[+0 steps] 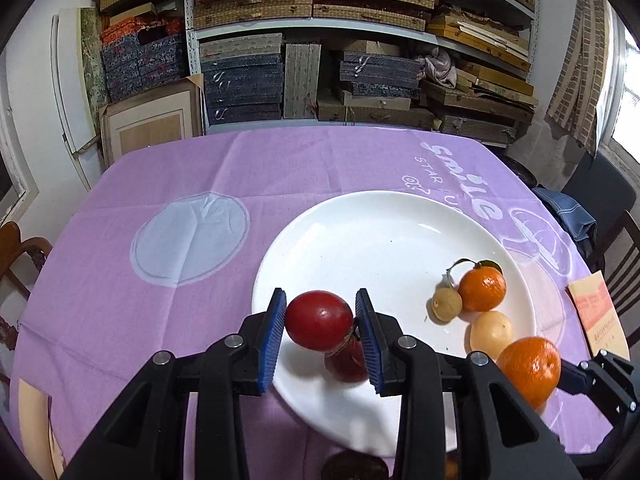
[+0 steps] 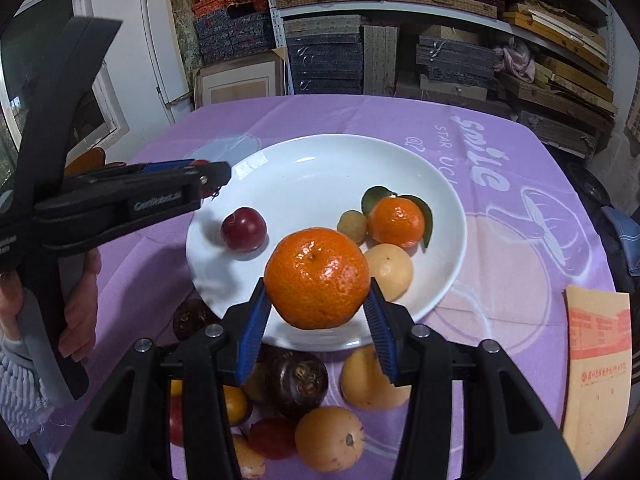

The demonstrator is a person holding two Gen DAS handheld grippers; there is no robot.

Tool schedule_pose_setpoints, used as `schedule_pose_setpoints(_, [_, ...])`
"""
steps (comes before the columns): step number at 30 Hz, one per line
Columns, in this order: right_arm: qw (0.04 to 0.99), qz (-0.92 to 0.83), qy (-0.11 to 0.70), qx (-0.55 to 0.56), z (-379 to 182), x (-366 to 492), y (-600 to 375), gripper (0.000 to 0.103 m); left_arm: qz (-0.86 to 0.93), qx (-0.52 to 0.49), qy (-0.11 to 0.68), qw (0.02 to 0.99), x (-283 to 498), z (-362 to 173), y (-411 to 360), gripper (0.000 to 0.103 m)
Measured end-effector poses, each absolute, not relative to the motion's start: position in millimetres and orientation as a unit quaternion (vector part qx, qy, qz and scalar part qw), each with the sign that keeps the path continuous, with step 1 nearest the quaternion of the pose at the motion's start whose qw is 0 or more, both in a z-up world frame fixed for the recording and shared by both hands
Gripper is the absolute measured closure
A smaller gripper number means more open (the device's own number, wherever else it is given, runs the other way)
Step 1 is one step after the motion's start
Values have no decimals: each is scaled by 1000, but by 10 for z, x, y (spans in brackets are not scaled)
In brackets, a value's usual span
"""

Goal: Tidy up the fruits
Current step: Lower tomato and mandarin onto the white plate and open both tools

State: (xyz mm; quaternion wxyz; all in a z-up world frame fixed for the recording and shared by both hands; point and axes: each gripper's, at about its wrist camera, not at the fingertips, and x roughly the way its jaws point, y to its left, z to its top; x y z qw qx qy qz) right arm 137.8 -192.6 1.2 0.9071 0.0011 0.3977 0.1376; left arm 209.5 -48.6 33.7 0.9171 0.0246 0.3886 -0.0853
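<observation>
A white plate (image 1: 360,236) (image 2: 320,168) lies on the purple cloth. My left gripper (image 1: 320,320) is shut on a red tomato (image 1: 319,320) above the plate's near left rim; a dark red plum (image 1: 346,362) (image 2: 243,229) lies on the plate below it. My right gripper (image 2: 317,304) is shut on a large mandarin (image 2: 317,278) (image 1: 530,370) above the plate's near edge. On the plate lie a leafy mandarin (image 2: 396,222) (image 1: 482,289), a small tan fruit (image 2: 352,224) (image 1: 447,305) and a pale yellow fruit (image 2: 390,270) (image 1: 491,331).
Several loose fruits lie on the cloth in front of the plate, among them a dark purple one (image 2: 296,384) and yellow-orange ones (image 2: 330,438). A tan envelope (image 2: 596,364) lies at the right. Chairs stand around the table; shelves (image 1: 360,40) fill the wall behind.
</observation>
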Motion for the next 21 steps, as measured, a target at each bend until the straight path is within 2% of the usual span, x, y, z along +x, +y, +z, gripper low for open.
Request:
schedule_pose_setpoints(13, [894, 138, 426, -19, -240, 1679, -1816, 54, -91, 30, 414, 905, 2508, 63, -577, 67])
schedule_pose_setpoints(21, [919, 128, 372, 1, 167, 1417, -2016, 52, -80, 23, 402, 912, 2339, 271, -432, 65])
